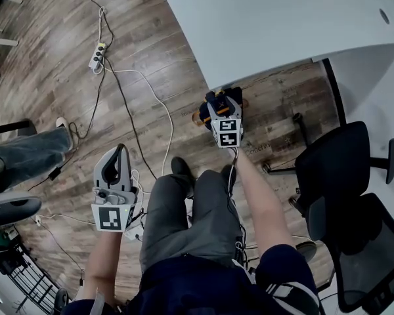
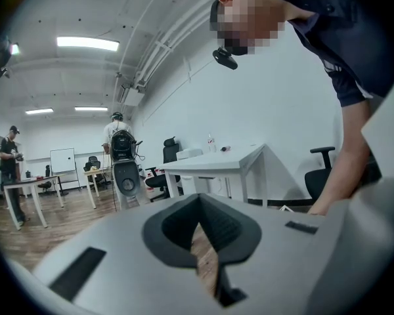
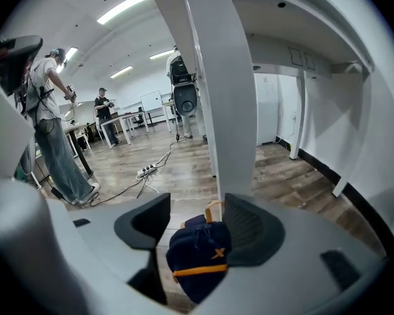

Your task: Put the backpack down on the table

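Fingers point(image 2: 165, 231) together, nothing held; white table point(image 2: 236, 157) beyond.

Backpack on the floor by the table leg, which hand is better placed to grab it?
Right. The right tool hangs over the backpack with its jaws apart, and the backpack shows between them. The left tool is off to the side, away from it, with its jaws together.

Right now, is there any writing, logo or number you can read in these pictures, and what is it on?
"X": orange mark on the backpack.
Floor print in the head view: faint lettering, too blurred to read.
Left cube and right cube: black-and-white square patterns, no letters or numbers.
Nothing else is readable.
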`<act>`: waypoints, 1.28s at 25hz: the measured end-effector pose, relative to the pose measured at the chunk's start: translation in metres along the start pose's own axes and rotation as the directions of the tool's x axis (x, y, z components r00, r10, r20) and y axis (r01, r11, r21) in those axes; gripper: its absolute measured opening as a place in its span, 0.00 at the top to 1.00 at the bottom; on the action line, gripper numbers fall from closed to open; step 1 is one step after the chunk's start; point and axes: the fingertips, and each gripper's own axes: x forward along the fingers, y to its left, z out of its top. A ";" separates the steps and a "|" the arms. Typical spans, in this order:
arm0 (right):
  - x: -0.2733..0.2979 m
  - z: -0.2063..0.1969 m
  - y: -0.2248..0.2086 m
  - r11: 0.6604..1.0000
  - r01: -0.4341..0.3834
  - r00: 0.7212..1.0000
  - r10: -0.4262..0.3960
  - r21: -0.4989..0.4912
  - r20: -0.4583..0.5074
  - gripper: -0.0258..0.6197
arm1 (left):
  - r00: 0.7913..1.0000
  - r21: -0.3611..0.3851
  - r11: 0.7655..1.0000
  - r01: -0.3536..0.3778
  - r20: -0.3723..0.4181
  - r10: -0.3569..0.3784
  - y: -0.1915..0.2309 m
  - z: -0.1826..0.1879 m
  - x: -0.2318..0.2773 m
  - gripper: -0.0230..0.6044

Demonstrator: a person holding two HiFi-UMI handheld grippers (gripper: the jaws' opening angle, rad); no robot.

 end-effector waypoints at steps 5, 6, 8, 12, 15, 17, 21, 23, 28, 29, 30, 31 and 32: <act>0.021 -0.013 -0.004 0.999 0.008 1.000 -0.007 0.033 -0.025 0.58 | 1.000 0.004 1.000 -0.003 -0.018 0.003 0.001 -0.015 0.001 0.96; 0.025 -0.015 -0.005 0.999 0.010 1.000 -0.009 0.042 -0.029 0.59 | 1.000 0.003 1.000 -0.003 -0.023 0.003 0.001 -0.018 0.002 0.96; 0.032 -0.018 -0.007 0.998 0.014 0.999 -0.012 0.068 -0.030 0.59 | 0.999 -0.019 1.000 -0.013 -0.045 0.012 0.001 -0.022 0.005 0.96; 0.044 -0.025 -0.010 0.993 0.015 0.999 -0.010 0.114 -0.045 0.59 | 0.999 -0.004 1.000 -0.013 -0.039 0.013 0.005 -0.028 0.007 0.96; 0.051 -0.030 -0.012 0.988 0.018 0.999 -0.010 0.152 -0.053 0.59 | 0.999 0.002 1.000 -0.014 -0.048 0.014 0.006 -0.031 0.009 0.96; 0.054 -0.031 -0.015 0.983 0.023 0.998 -0.013 0.183 -0.057 0.60 | 0.999 0.003 1.000 -0.010 -0.051 0.010 0.006 -0.033 0.011 0.96; 0.058 -0.034 -0.013 0.978 0.021 0.998 -0.008 0.207 -0.065 0.63 | 0.997 -0.003 1.000 -0.013 -0.076 0.013 0.009 -0.041 0.011 0.96; 0.061 -0.034 -0.013 0.973 0.024 0.998 -0.010 0.230 -0.062 0.64 | 0.997 -0.012 1.000 -0.018 -0.079 0.017 0.010 -0.043 0.011 0.96; 0.067 -0.034 -0.017 0.961 0.040 0.998 -0.024 0.274 -0.062 0.68 | 0.997 -0.005 1.000 -0.016 -0.070 0.016 0.013 -0.044 0.014 0.96; 0.068 -0.035 -0.018 0.960 0.044 0.998 -0.027 0.276 -0.065 0.69 | 0.998 0.001 1.000 -0.015 -0.067 0.015 0.013 -0.045 0.013 0.96; 0.069 -0.036 -0.019 0.959 0.049 0.997 -0.031 0.280 -0.068 0.73 | 0.998 0.008 1.000 -0.013 -0.063 0.014 0.014 -0.046 0.013 0.96; 0.069 -0.037 -0.021 0.957 0.055 0.997 -0.037 0.284 -0.070 0.74 | 0.998 0.011 1.000 -0.013 -0.060 0.014 0.015 -0.047 0.013 0.96; 0.070 -0.037 -0.022 0.955 0.063 0.996 -0.044 0.289 -0.071 0.78 | 0.998 0.012 1.000 -0.013 -0.059 0.014 0.016 -0.048 0.013 0.96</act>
